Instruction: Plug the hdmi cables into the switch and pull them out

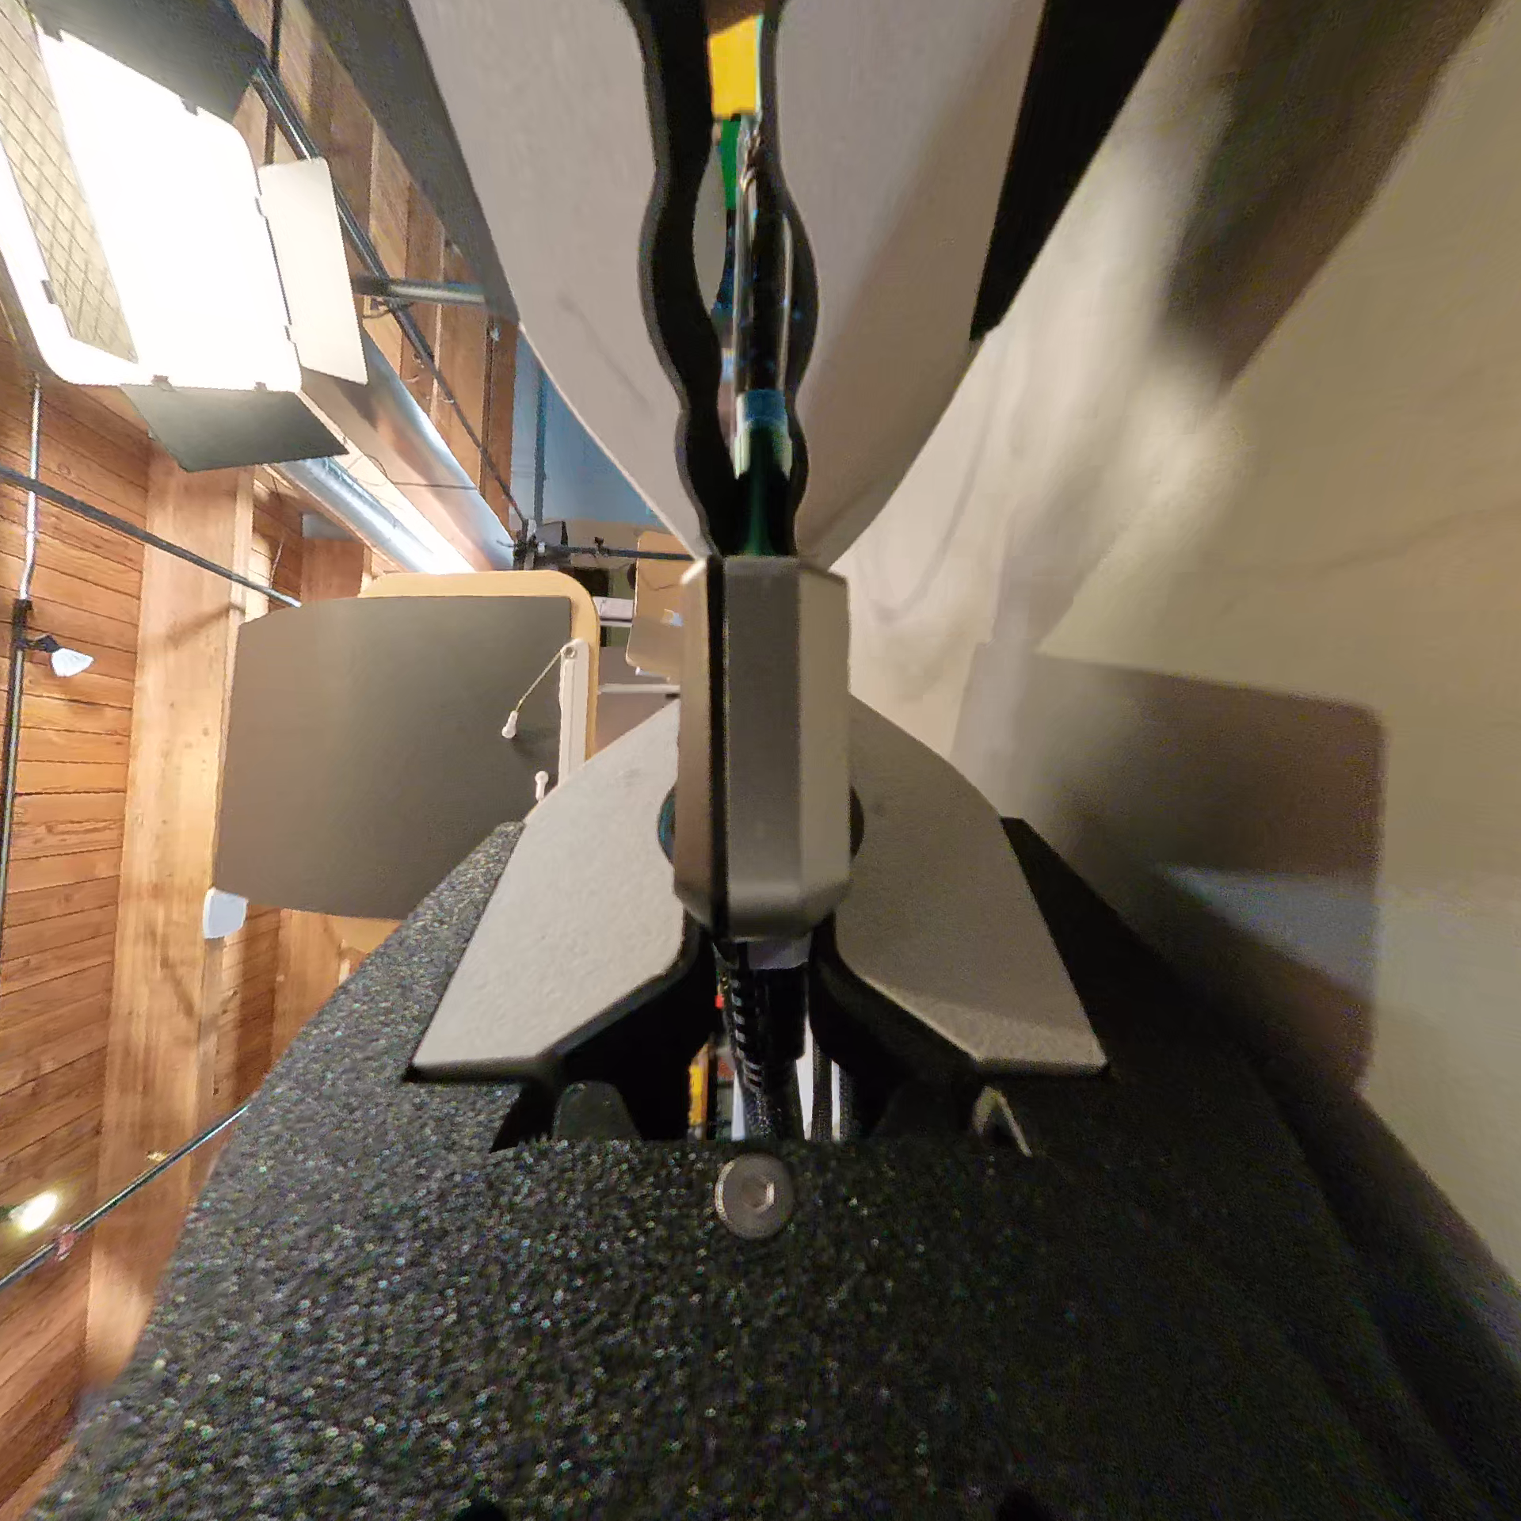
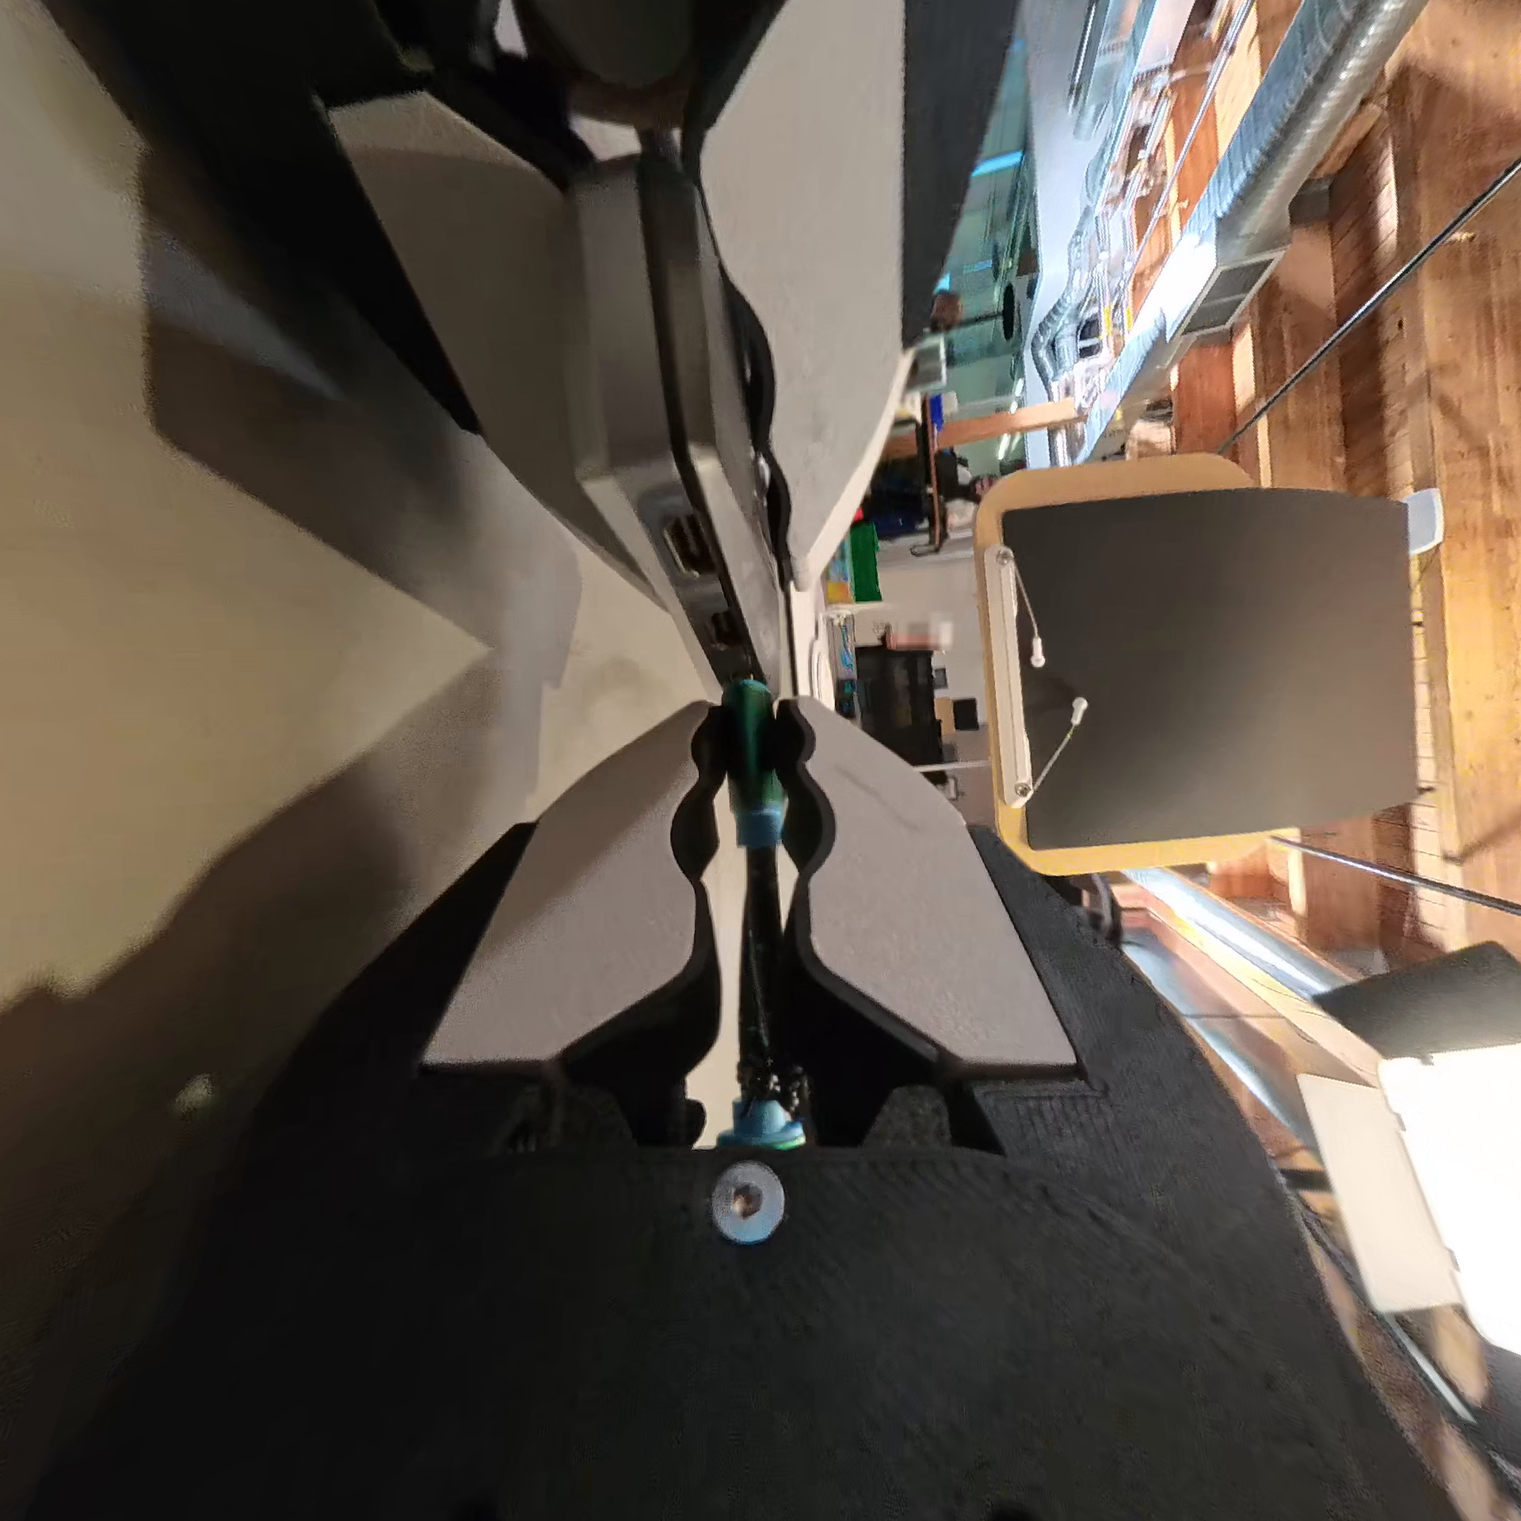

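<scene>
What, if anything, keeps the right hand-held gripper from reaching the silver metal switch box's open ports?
Probably nothing, so yes: the right hand-held gripper, shut on the green HDMI plug, sits right by the silver metal switch box, whose open ports face it unobstructed.

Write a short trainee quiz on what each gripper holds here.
1. True or false: the left gripper clamps the grey HDMI switch.
2. The HDMI plug in the right gripper is: A red, B green, C white.
3. Fill in: the cable behind that plug is ____.
Key: 1 true; 2 B; 3 black.
</scene>
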`<state>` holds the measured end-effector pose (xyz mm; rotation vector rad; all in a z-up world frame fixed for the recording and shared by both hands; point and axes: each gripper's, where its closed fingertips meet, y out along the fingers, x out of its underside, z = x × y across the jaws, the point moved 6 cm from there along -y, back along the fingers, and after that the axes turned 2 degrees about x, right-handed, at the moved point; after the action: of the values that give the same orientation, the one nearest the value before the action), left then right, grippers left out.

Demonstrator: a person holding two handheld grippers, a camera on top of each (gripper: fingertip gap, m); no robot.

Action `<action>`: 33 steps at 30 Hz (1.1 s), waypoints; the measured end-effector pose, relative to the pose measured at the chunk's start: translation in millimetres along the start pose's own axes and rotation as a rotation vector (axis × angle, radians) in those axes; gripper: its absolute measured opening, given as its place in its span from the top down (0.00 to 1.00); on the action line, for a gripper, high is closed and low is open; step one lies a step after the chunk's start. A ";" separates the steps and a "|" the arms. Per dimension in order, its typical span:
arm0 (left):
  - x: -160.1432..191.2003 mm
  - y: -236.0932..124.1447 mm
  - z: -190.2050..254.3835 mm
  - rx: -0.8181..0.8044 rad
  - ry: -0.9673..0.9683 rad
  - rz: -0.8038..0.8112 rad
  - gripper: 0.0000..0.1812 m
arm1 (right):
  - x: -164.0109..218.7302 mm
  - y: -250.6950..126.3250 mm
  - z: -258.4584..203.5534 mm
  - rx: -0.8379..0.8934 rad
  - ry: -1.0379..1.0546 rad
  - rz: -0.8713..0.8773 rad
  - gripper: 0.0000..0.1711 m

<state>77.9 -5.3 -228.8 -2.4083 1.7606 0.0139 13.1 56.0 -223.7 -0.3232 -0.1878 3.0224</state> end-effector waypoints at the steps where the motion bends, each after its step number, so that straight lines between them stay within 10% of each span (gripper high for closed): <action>1: -1.1 -0.8 -0.8 0.001 -0.009 0.019 0.86 | 0.8 -2.6 0.9 -0.010 0.027 0.016 0.92; 13: 47.5 -3.3 -14.7 -0.005 -0.180 -0.138 0.87 | 37.9 -31.4 5.0 0.023 0.040 -0.135 0.93; 19: 66.0 -3.1 -12.6 0.038 -0.249 -0.168 0.87 | 40.1 -76.3 97.5 0.292 0.128 -0.125 0.93; 25: 64.6 -6.0 -14.8 0.032 -0.268 -0.163 0.87 | 151.3 -155.2 173.8 0.357 0.428 -0.477 0.93; 33: 51.7 -5.9 -16.2 0.045 -0.284 -0.097 0.87 | 258.5 -172.9 130.1 0.013 0.876 -0.687 0.90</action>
<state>98.0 -54.6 -217.2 -2.3214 1.5019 0.2867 -252.3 240.2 -127.4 -1.2248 -0.1540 1.9879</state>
